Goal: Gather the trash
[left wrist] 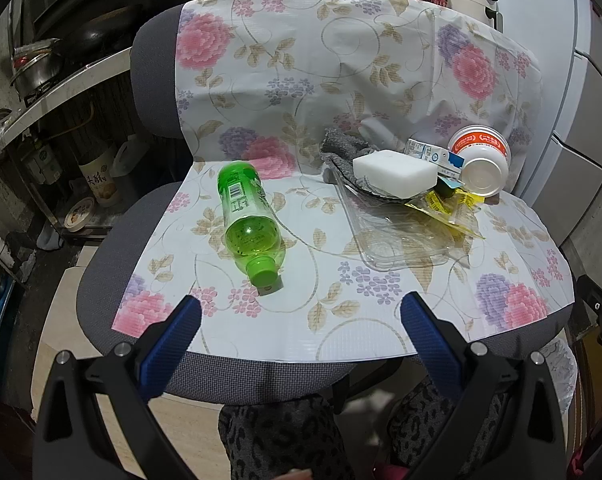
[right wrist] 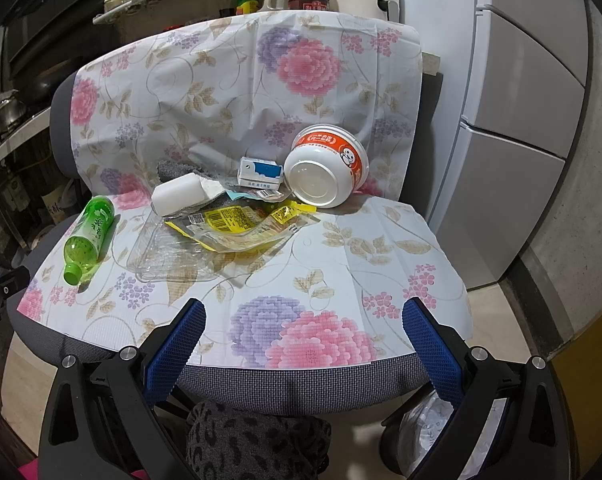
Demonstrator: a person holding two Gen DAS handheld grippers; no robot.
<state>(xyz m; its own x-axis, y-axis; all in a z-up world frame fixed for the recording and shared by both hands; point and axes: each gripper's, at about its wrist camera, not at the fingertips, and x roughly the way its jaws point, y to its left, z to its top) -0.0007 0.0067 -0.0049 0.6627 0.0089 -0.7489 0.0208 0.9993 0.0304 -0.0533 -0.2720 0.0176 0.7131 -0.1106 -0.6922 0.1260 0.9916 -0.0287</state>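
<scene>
Trash all uncollected, by the look of it; the task seems at its start.

Left wrist view: green bottle (left wrist: 248,216) lies on its side on the flowered cover (left wrist: 285,60) of the chair (left wrist: 157,80), cap toward the camera. To its right a clear plastic tray (left wrist: 397,240), yellow wrappers (left wrist: 449,204), a white block (left wrist: 395,174) resting on a grey cloth (left wrist: 341,146), a small blue-and-white carton (left wrist: 433,156), and a tipped noodle bowl (left wrist: 483,164) against the chair back. Left gripper (left wrist: 301,316) spread wide, empty, touching nothing, hovering at the seat's front edge with the bottle cap just ahead.

Right wrist view: same pile, with the bowl (right wrist: 327,168) nearest this side and the bottle (right wrist: 87,236) far left. Right gripper (right wrist: 303,320) also wide apart and empty, over bare cover, well short of the pile. A white bag (right wrist: 437,436) shows low at right, possibly the bin; cannot tell.
</scene>
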